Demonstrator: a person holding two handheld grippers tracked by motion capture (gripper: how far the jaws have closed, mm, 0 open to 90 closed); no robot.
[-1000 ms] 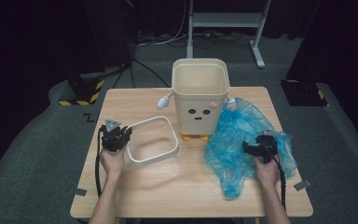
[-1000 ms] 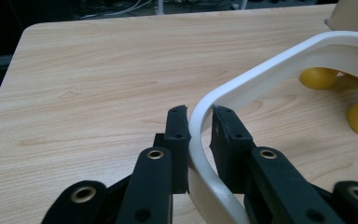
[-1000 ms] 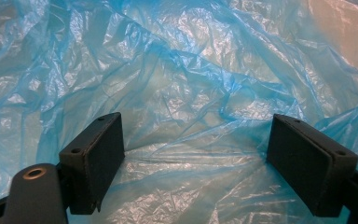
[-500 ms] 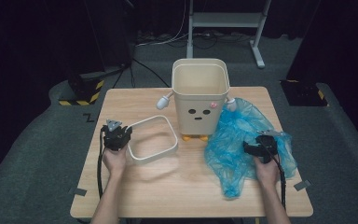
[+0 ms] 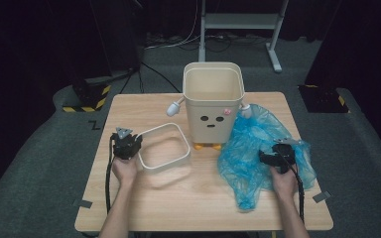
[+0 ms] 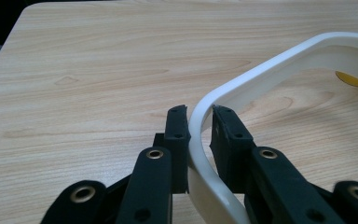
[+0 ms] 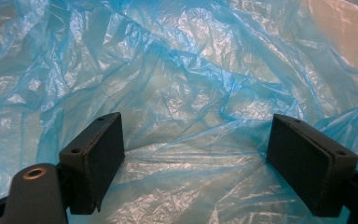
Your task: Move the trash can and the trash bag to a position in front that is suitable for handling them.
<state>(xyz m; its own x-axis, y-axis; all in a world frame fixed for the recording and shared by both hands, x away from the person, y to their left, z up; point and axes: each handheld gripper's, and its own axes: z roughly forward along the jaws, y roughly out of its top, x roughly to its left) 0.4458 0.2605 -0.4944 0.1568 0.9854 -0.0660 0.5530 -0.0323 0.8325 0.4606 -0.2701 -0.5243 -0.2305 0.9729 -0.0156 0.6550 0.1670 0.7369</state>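
One table [image 5: 193, 203] in the middle of the high view. On it, one bin [image 5: 213, 101] at upper centre, with two stubby arms and two orange feet — one white frame [image 5: 164, 148] to its lower left, one blue bag [image 5: 258, 148] at right. Two grippers: the left gripper [image 5: 126, 145] at left — the right gripper [image 5: 277, 154] at right. Two hands, two cables. One metal stand [image 5: 238, 22] at the top.

Recording studio or lab: black curtains [image 5: 39, 59], floor cables [image 5: 178, 42], metal stand [image 5: 238, 22], hazard-taped weight [image 5: 87, 94].
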